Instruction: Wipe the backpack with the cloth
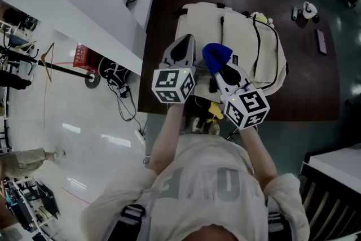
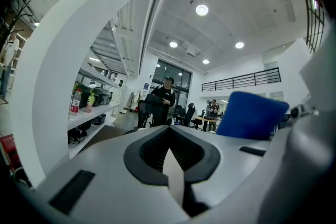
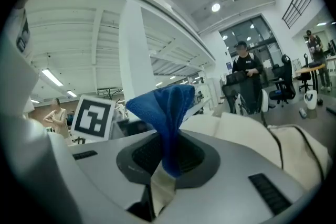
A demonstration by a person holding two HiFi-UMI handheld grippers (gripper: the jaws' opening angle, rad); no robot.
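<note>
Backpack (image 1: pixel 248 48), cream, lies flat on the dark bench (image 1: pixel 316 82), black cords running across its face. Both claws sit over its near half.

Right claw (image 1: pixel 219 66) pinches the blue cloth (image 1: pixel 216 55) by 1 bunched fold. The rest of the cloth stands free above the jaws in the right gripper view. Whether the cloth touches the fabric cannot be told.

Left claw (image 1: pixel 183 42) is pressed together with nothing in it, just beside the cloth.

Risks, as judged:
- The grip is on a narrow fold only, so drag across coarse fabric could pull the cloth out.
- The bag is loose and the left claw is not pinning it. A firm stroke may shove or ruck it rather than wipe it.
- The cords could snag the cloth or a jaw.
- 2 small items (image 1: pixel 307 10) at the far bench corner are well apart from the bag and seem unlikely to matter.

Writing:
- The small dark tag (image 1: pixel 234 59) on the bag is too small to read.
- The cubes carry square markers only.
- The big letters on the shirt are not reliably legible.
- No brand made out.
</note>
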